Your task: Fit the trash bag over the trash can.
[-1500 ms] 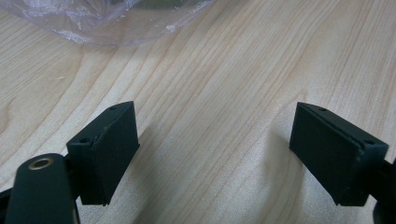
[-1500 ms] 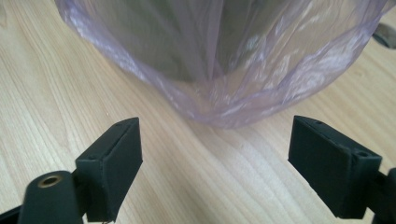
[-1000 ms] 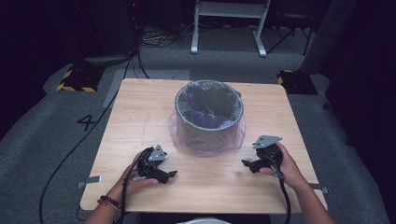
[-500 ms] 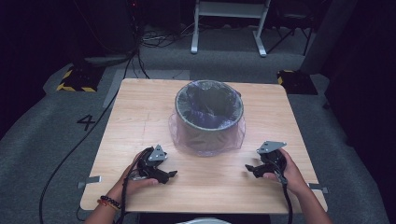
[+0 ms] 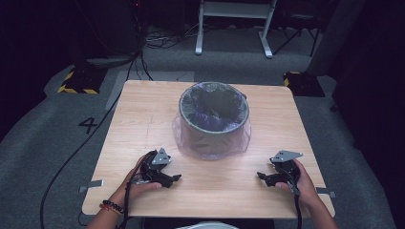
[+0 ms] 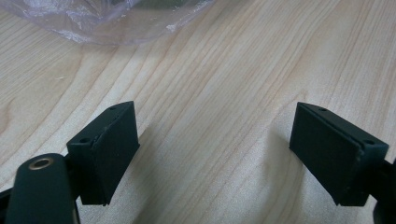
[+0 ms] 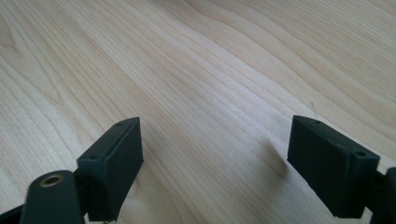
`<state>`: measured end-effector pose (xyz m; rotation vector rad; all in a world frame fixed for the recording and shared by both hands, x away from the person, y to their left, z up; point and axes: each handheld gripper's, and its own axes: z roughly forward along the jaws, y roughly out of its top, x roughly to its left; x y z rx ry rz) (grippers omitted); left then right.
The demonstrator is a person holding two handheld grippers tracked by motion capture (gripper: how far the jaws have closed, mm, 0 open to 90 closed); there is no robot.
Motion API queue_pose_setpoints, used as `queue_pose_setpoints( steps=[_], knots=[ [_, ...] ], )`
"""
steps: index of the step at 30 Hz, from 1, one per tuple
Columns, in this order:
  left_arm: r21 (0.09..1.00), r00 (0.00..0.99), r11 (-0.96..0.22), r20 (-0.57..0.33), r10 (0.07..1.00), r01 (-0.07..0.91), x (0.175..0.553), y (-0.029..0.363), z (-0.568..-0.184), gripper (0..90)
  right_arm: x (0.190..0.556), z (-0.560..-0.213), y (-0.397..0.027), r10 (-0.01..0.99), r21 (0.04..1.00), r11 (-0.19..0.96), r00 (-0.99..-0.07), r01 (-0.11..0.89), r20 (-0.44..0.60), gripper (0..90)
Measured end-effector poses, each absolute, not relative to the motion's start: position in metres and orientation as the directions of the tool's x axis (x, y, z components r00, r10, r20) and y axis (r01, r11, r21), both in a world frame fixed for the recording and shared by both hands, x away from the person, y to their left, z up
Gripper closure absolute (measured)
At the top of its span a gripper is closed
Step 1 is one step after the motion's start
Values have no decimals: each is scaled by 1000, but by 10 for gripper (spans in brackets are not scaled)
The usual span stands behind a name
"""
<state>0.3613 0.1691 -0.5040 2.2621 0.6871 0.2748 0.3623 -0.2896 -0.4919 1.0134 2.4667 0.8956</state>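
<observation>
A round bin [image 5: 214, 119] lined with a clear purplish plastic bag [image 6: 107, 21] is standing at the middle of a wooden table [image 5: 143, 119]. Nearer the person, the left gripper [image 5: 173, 180] and right gripper [image 5: 261, 177] are resting low over the tabletop, each with jaws spread wide and gripping nothing.

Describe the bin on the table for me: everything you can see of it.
The bin is a round, dark container standing upright near the middle of the wooden table, toward its far side. A thin, clear, purplish bag lines it: it folds over the rim and drapes loosely down the outside, spreading onto the tabletop around the base. The inside looks dark; I can't tell if anything is in it. Nothing else touches it. The bag's crinkled edge also shows in the left gripper view.
</observation>
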Motion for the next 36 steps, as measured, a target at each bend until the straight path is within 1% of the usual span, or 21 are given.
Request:
queue_pose_setpoints(
  steps=[9, 13, 22, 36],
  knots=[
    [712, 835, -581, -13, 550, 394, 362, 169, -504, 149, 355, -500, -313, 767, 713, 455, -642, 533, -10, 155],
    [712, 836, -582, -12, 549, 393, 362, 169, -504, 149, 354, -504, -322, 779, 739, 424, -627, 524, -3, 153],
    [712, 841, -585, -14, 540, 388, 363, 169, -504, 148, 358, -504, -338, 797, 739, 407, -604, 536, -1, 150],
    [713, 844, -588, -10, 537, 382, 362, 170, -504, 149, 358, -504, -338, 797, 739, 409, -605, 536, -3, 148]
  ],
)
